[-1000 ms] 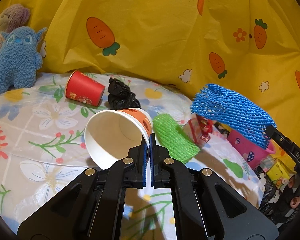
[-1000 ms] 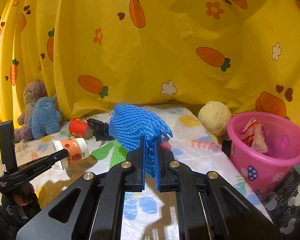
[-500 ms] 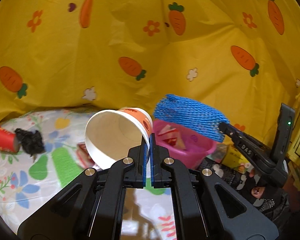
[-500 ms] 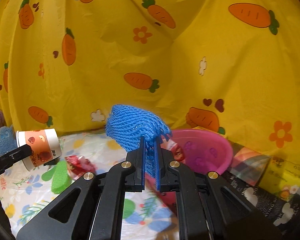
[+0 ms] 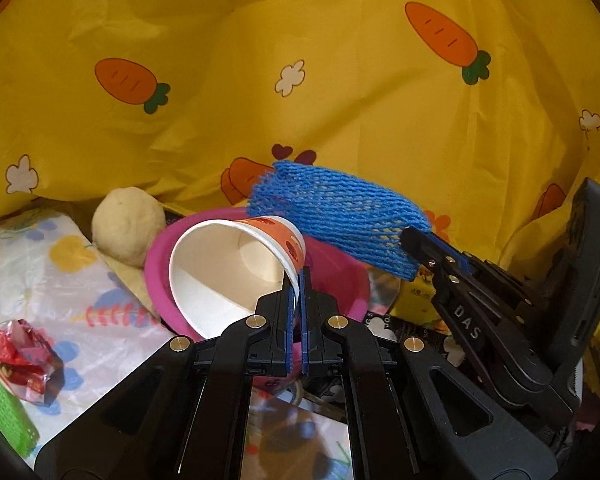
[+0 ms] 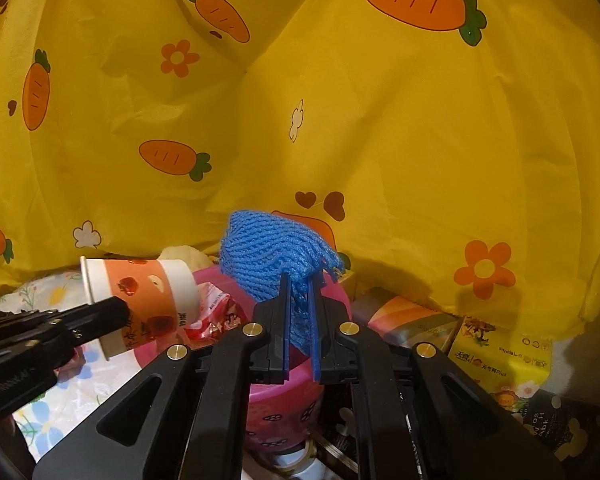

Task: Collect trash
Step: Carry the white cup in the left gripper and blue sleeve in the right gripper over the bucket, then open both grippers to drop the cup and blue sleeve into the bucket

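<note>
Pink bucket holds a red wrapper.

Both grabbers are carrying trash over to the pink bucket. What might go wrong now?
1. The left gripper pinches the white-and-orange paper cup only by its rim, so it may slip or crumple before it is over the pink plastic bucket.
2. The right gripper holds the floppy blue foam net close to the cup; they might bump.
3. The net may snag on the pads.
</note>
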The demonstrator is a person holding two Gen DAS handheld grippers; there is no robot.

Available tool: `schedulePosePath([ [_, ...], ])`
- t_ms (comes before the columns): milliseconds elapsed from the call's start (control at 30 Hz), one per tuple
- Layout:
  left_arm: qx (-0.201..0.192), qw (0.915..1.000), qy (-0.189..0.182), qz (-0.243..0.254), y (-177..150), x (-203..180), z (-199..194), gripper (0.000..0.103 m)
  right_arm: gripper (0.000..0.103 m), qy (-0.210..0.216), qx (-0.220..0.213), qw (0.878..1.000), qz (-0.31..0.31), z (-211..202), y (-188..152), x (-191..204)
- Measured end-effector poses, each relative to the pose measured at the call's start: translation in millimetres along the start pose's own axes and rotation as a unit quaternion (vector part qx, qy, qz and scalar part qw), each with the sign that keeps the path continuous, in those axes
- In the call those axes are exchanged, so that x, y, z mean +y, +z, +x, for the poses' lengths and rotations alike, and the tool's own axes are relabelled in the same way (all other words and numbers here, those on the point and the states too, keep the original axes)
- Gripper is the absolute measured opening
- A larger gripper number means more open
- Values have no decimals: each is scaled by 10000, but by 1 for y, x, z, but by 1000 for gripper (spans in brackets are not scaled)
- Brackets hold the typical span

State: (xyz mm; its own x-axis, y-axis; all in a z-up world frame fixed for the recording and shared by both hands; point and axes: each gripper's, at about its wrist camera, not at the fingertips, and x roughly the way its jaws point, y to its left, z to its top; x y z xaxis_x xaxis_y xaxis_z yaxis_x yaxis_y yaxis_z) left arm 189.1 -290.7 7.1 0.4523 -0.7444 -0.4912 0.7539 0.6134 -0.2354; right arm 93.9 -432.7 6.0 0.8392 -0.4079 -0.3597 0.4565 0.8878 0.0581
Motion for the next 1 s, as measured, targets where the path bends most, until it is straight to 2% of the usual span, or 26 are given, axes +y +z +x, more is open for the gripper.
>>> schedulePosePath([
  [367,657,9972,-347,9,5,1,70,2,9,-121,238,9996,9,29,0,-8],
  [500,832,9956,-434,-40,1,5,85,3,9,-129,300,9995,-12,37,-1,-7],
  [700,888,9948,-461,-207,-2,13,90,6,9,-155,368,9992,-39,45,-2,-3],
  [767,935,9947,-369,-207,-4,15,91,14,9,-145,387,9991,-22,47,-2,-2],
  [833,916,9951,-258,-279,-5,21,88,43,9,-134,388,9992,-18,49,-2,-1],
  [933,721,9959,-222,-509,-6,33,73,69,9,-69,385,9992,-19,51,-2,0],
  [1000,504,9966,-108,-646,-5,40,59,81,10,-32,364,9993,-32,51,-1,2],
])
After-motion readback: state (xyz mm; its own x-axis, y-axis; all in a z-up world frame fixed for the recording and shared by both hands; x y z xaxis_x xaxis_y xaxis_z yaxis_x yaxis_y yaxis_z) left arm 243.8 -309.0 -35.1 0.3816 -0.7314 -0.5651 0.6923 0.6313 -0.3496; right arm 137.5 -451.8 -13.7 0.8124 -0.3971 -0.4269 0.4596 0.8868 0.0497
